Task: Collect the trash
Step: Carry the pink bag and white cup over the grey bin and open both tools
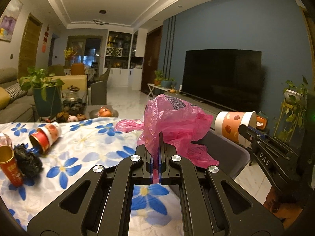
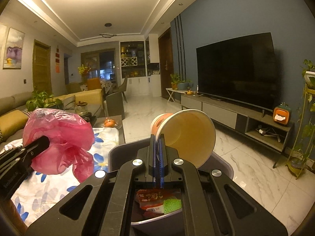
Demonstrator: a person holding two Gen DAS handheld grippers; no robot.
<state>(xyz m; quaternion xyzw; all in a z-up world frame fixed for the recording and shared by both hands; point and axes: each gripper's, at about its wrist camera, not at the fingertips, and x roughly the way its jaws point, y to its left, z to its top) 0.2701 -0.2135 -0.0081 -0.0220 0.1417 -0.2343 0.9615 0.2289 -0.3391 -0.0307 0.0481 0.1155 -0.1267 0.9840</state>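
Above the grey bin [image 2: 224, 164], which stands at the edge of the table, two pieces of trash are held up, one in each tool. On the left, the left gripper [image 1: 159, 137] has its fingers pressed together on a fold of one crumpled pink plastic bag [image 1: 173, 122], which hangs partly over the bin's rim; lifting it there looks meant to let it drop straight in. On the right, the right gripper [image 2: 157, 140] pinches the rim of one paper cup [image 2: 189, 135] printed with orange fruit, tipped on its side with its open mouth toward the camera, directly over the bin. Gripping only the thin wall probably keeps the light cup from being crushed. Inside the bin, one red food wrapper [image 2: 151, 198] and one green piece [image 2: 172, 205] already lie at the bottom. Still on the blue-flowered tablecloth [image 1: 82, 149] to the left are four more items: one tipped red-and-white cup [image 1: 44, 137], one red tube [image 1: 9, 167], one black crumpled lump [image 1: 28, 162] and one blue scrap [image 1: 33, 149]. Judging by this, collecting is only partly done
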